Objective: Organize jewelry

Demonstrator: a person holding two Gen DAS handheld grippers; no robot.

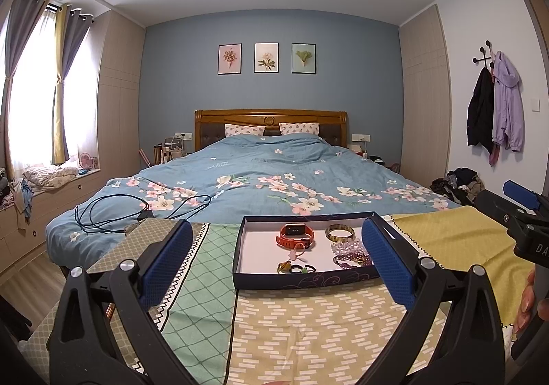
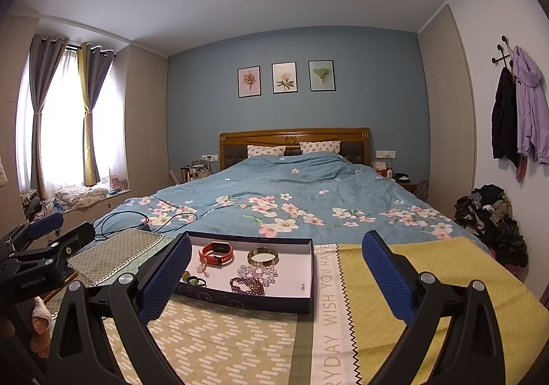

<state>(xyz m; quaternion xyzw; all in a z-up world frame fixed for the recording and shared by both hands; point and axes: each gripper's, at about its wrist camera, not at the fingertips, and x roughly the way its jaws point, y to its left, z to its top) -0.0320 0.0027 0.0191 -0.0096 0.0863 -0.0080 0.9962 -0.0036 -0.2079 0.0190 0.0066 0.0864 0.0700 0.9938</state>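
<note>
A dark blue tray (image 1: 302,279) (image 2: 240,302) with a white inside lies on the patchwork cloth. It holds a red watch (image 1: 296,235) (image 2: 217,254), an amber bangle (image 1: 339,233) (image 2: 263,256), a clear bead bracelet (image 1: 346,245) (image 2: 257,271), a purple bead bracelet (image 1: 350,260) (image 2: 247,285) and small rings (image 1: 298,269) (image 2: 193,280). My left gripper (image 1: 278,261) is wide open and empty, just short of the tray's near edge. My right gripper (image 2: 278,277) is also open and empty, with the tray ahead to its left.
The cloth (image 1: 308,323) covers a surface at the foot of a bed with a blue floral duvet (image 1: 267,179). A black cable (image 1: 113,213) lies on the duvet at the left. A clothes pile (image 2: 490,213) sits on the floor at the right.
</note>
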